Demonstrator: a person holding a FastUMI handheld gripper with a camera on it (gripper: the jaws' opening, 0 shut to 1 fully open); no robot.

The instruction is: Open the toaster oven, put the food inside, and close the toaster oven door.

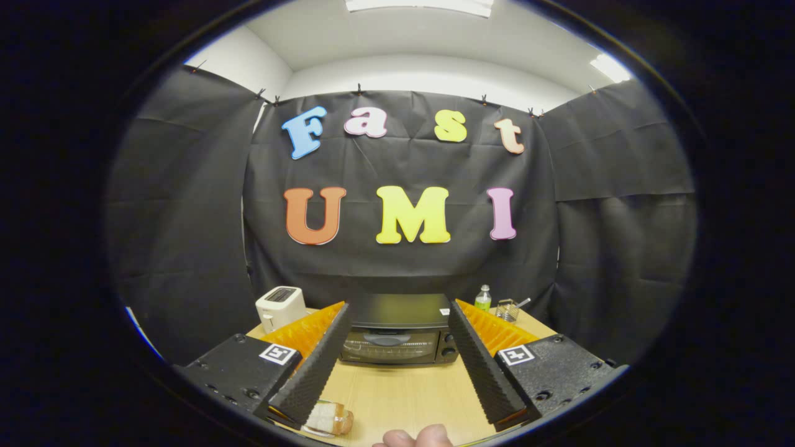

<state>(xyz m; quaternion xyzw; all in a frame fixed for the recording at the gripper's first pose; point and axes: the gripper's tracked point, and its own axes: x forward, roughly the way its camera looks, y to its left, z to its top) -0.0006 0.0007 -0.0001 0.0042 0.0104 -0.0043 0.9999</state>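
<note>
A black toaster oven [397, 329] stands on the wooden table [404, 391], straight ahead beyond my fingers, with its glass door shut and its handle across the top of the door. My gripper [397, 323] is open, its two fingers spread wide with nothing between them but bare table. A piece of food [329, 418], pale bread in clear wrap, lies on the table close under the left finger [317, 366]. The right finger [484, 366] is over bare table.
A white pop-up toaster [281, 307] stands at the oven's left. A small green-capped bottle [483, 298] and a wire holder [508, 309] stand at its right. A person's fingertips [416, 437] show at the table's near edge. Black cloth walls close the booth in.
</note>
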